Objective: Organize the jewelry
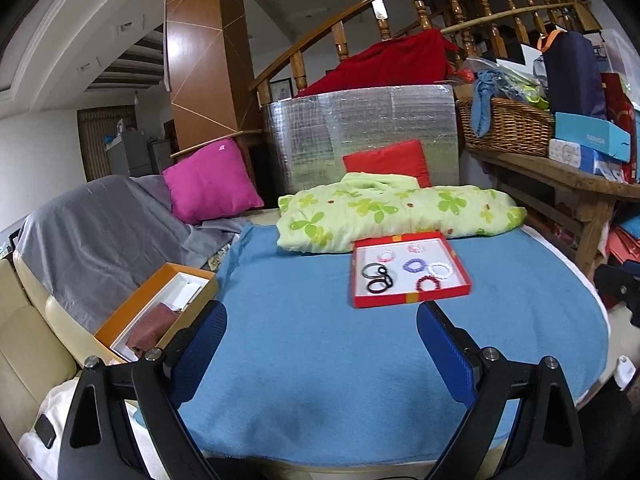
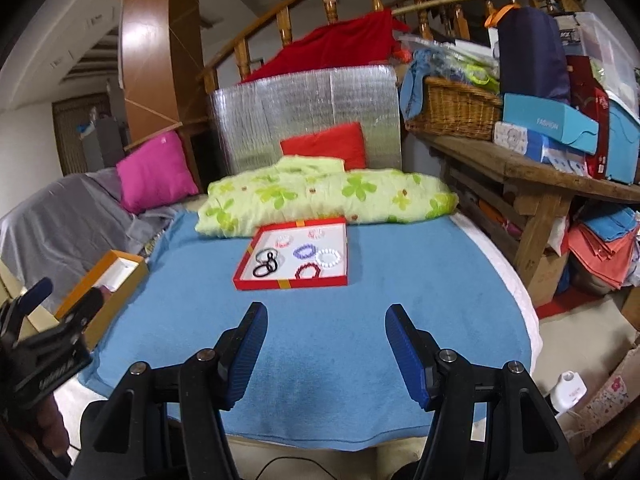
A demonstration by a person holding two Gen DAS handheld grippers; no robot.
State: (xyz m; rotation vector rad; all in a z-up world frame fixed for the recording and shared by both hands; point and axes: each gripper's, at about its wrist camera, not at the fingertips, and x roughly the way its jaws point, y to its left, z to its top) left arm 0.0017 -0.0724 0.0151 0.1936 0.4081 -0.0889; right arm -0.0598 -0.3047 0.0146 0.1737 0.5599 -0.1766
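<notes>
Nearest, the left gripper (image 1: 320, 344) and right gripper (image 2: 326, 350) hover over a blue blanket (image 1: 304, 360), both spread wide and holding nothing, likely poised to reach forward. At the blanket's left edge lies an open orange box (image 1: 160, 304), long axis running away and rightward. Farther on sits a shallow red tray (image 2: 294, 280), roughly square, holding black rings (image 2: 266, 264) and beaded bracelets (image 2: 328, 258) lying flat, well apart from both grippers.

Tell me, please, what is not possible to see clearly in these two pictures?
- Orange box: left wrist view, the left tongs cut off its near end; contents are unclear.
- Dark rings in the red tray: too small and overlapping to count.
- Wicker basket: cloth hides its contents.
</notes>
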